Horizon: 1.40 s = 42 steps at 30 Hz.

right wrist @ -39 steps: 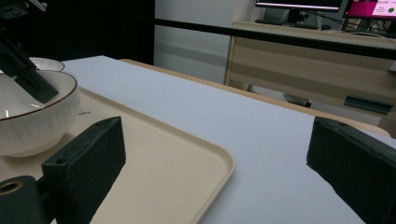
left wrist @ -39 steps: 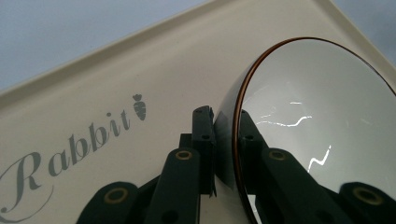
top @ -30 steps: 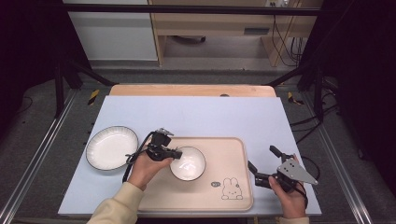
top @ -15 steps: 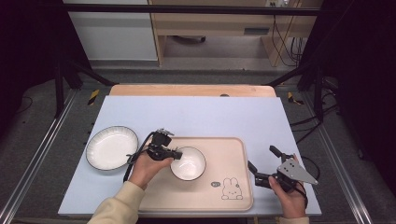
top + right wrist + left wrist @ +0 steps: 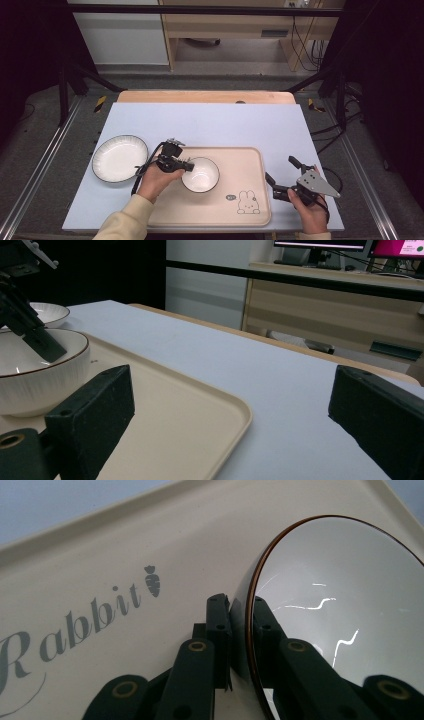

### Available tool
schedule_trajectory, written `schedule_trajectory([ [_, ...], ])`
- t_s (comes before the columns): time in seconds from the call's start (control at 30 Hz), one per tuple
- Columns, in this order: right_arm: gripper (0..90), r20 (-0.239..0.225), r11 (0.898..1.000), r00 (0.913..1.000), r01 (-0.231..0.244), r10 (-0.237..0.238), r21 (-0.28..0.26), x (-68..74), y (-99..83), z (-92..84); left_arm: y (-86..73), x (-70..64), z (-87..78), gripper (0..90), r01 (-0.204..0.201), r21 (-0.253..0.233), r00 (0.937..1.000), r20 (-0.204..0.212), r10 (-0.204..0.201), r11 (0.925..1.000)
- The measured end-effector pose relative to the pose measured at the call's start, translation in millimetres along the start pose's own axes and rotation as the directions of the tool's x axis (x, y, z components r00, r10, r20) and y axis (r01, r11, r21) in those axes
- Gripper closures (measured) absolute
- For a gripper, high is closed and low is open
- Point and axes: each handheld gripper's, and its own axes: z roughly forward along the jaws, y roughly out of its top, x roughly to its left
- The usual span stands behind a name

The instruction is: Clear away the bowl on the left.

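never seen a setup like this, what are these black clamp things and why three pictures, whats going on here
A person sits at a table holding a hand-operated two-jaw gripper in each hand. The high view looks down from above; the other two pictures come from small cameras riding on each gripper.

On the pale blue table lie a beige tray printed with a rabbit and, to its left, a white plate. A white bowl stands on the tray.

The left gripper pinches the bowl's rim, one jaw inside and one outside. The right gripper is open, holding nothing, beside the tray's right edge.
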Motion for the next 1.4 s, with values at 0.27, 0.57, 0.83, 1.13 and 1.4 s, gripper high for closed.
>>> schedule_trajectory([
  [0.27,4.6,0.001,1.0,1.0,-0.002,0.002,0.001,-0.2,0.0,-0.3,-1.5,-0.5,-1.3,80.8,-0.019,-0.018,0.9998,0.003,0.019,0.9997],
  [0.57,4.7,-0.001,1.0,1.0,-0.006,0.006,0.002,0.5,-0.1,-0.1,-0.3,-1.7,-10.4,61.4,-0.051,-0.072,0.9979,-0.045,0.048,0.9961],
  [0.83,4.6,0.0,1.0,1.0,-0.008,0.008,0.002,0.2,-0.3,0.3,0.2,-6.2,-19.5,40.9,-0.078,-0.135,0.9943,-0.082,0.068,0.9877],
  [1.13,4.3,0.017,1.0,0.9998,-0.014,0.014,-0.006,-1.6,0.3,-3.5,0.2,-12.1,-35.2,15.9,-0.212,-0.263,0.9769,-0.084,0.196,0.9412],
  [1.4,4.1,0.026,1.0,0.9994,-0.021,0.021,-0.008,-2.8,0.1,-4.2,-2.1,-13.6,-50.0,10.0,-0.259,-0.354,0.9656,-0.076,0.249,0.8985],
])
